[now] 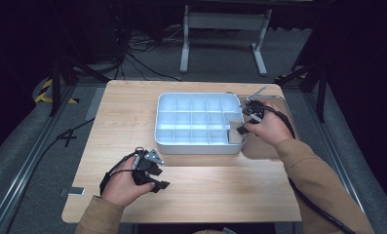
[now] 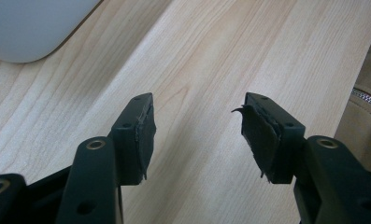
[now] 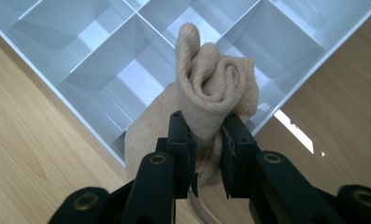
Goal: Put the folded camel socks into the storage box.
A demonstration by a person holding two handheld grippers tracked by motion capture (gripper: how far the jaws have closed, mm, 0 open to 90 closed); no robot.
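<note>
1. The right gripper [image 3: 206, 140] pinches a rolled beige cloth [image 3: 211, 88] between its jaws.
2. The cloth's bundled end rises ahead of the jaws, over a corner of the white compartment tray [image 3: 80, 74].
3. The left gripper [image 2: 197, 135] gapes wide above the bare wooden table [image 2: 211, 56], with the tray's rounded corner ahead.

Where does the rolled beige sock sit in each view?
High view: the sock is right of centre, at the white divider tray's right end.
Left gripper view: not seen; the tray's corner is upper left.
Right gripper view: centre, clamped in the right tool.
Shared landmark: the tray.
</note>
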